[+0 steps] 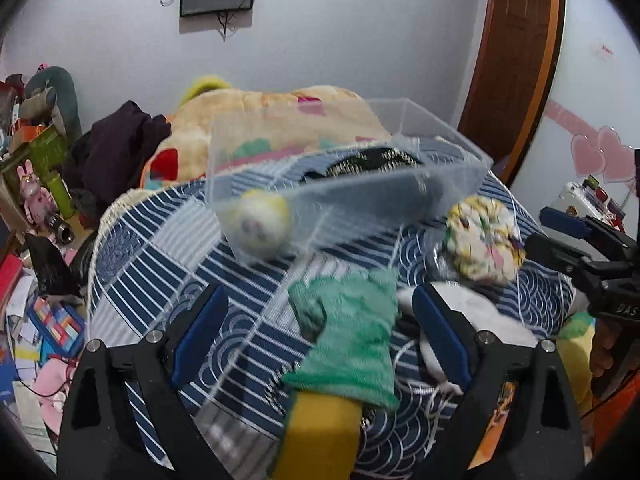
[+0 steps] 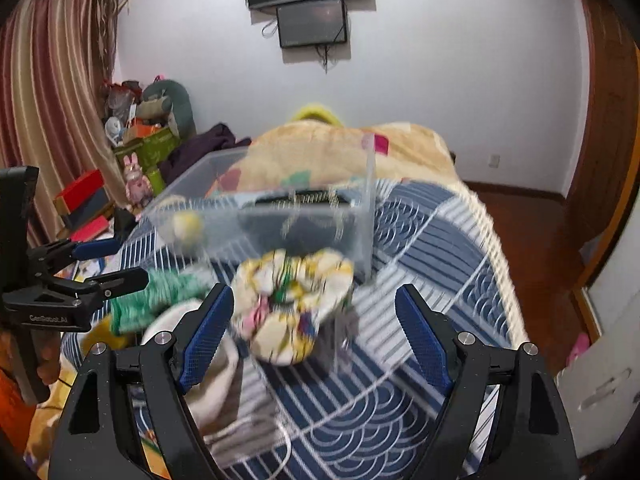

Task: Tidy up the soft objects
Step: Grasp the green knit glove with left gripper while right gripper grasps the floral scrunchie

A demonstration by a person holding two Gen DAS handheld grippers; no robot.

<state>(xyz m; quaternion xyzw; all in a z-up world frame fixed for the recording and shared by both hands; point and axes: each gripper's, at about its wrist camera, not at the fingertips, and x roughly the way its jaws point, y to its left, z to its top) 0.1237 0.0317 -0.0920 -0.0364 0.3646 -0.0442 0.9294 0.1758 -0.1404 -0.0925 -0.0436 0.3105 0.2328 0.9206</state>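
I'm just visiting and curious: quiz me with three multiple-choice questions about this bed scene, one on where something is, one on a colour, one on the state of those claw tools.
1. Where is the pale yellow ball?
A. inside the clear plastic bin
B. on the floor
C. clamped in a claw

2. What colour is the knitted soft piece in front of the left gripper?
A. red
B. green
C. black

3. How do the jaws of the right gripper stand?
A. shut on the floral bundle
B. open, holding nothing
C. shut on the bin

Answers:
1 A, the ball shows through the bin's clear wall.
2 B, it is plainly green above a yellow part.
3 B, both blue pads stand wide apart with the bundle loose between them.
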